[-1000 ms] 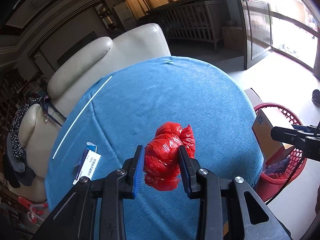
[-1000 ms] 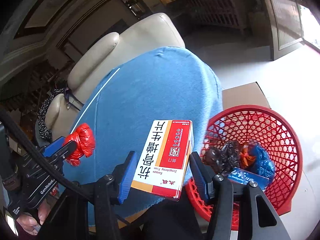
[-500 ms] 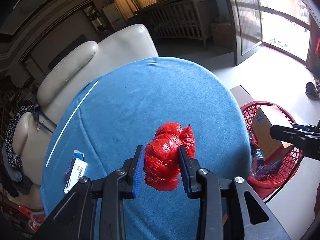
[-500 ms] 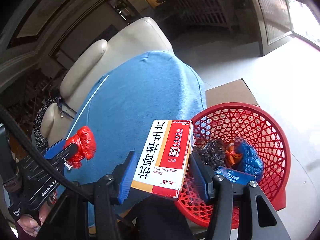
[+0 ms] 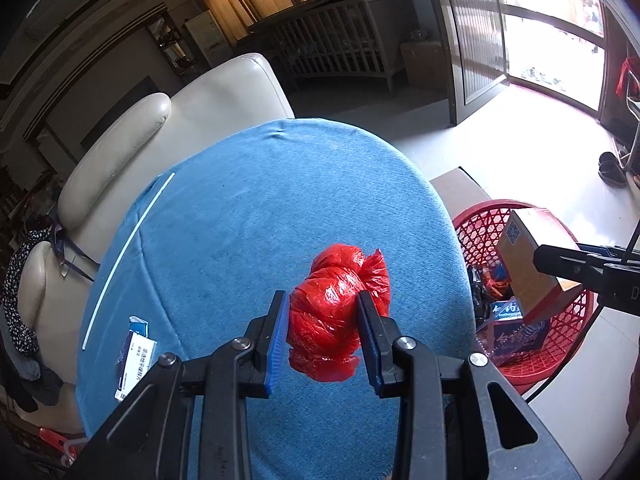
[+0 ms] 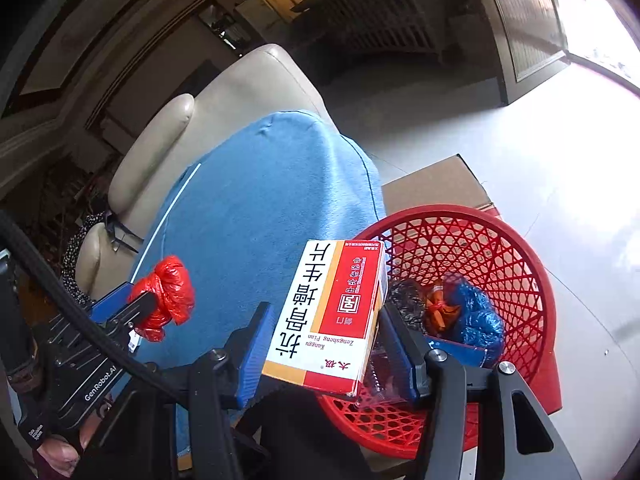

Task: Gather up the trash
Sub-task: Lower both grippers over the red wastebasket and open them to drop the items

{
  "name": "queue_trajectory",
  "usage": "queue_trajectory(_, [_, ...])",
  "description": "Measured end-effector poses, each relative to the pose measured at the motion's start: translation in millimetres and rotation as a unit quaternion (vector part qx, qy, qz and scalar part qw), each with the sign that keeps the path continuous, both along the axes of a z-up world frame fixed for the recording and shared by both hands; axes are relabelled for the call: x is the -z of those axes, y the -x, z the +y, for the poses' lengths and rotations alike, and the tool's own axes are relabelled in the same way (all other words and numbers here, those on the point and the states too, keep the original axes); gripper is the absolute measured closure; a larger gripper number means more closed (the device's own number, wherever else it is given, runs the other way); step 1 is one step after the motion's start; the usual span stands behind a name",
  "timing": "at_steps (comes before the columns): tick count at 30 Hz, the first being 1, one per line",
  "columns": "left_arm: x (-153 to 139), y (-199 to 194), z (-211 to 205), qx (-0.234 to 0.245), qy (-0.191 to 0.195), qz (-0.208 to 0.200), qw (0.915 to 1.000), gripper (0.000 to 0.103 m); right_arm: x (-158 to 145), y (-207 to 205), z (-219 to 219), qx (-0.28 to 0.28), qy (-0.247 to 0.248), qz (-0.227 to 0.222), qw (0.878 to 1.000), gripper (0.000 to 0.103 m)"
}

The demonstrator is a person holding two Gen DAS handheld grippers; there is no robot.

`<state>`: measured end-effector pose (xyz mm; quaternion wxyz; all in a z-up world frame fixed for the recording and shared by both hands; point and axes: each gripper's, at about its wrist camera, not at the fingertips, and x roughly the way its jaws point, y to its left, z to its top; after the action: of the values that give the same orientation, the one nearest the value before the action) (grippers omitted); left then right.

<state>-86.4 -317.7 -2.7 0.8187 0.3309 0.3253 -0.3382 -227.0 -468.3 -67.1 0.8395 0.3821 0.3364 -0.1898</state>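
Counter (image 5: 248,216): round, under a blue cloth; a white stick (image 5: 128,260) lies along its left edge, and a small blue-and-white box (image 5: 134,360) sits near that edge.

Room: cream leather armchair (image 5: 188,132) behind the counter, a slatted crib (image 5: 340,52) farther back, glass doors at right, pale tiled floor.

Left claw (image 5: 324,336): clamped on a crumpled red plastic bag (image 5: 336,312), held above the cloth near the counter's right side.

Right claw (image 6: 328,344): clamped on a red-and-white medicine carton (image 6: 328,312), held at the near rim of the red basket (image 6: 520,280).

Change: both claws have shifted toward the basket; more of it shows than a second ago, with grips unchanged.

Clearance: basket stands on the floor just beside the counter's right edge, flat cardboard (image 6: 436,184) behind it, open floor beyond.
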Motion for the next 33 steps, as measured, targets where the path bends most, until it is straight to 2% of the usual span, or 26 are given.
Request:
queue_trajectory(7, [1.8, 7.6, -10.8, 0.016, -0.003, 0.003, 0.9999, 0.068, 2.6, 8.0, -8.7, 0.013, -0.007, 0.003, 1.0, 0.046])
queue_trajectory(15, [6.3, 22.4, -29.2, 0.055, 0.001, 0.015, 0.9984, 0.067, 8.3, 15.6, -19.5, 0.029, -0.014, 0.012, 0.999, 0.046])
queue_trajectory(24, [5.0, 37.9, -48.2, 0.104, 0.026, 0.05, 0.993, 0.067, 9.6, 32.6, -33.2, 0.058, -0.016, 0.02, 0.998, 0.046])
queue_trajectory(33, [12.9, 52.3, -55.6, 0.136, 0.031, 0.088, 0.9863, 0.066, 17.9, 56.4, -57.6, 0.109, -0.037, 0.035, 0.993, 0.046])
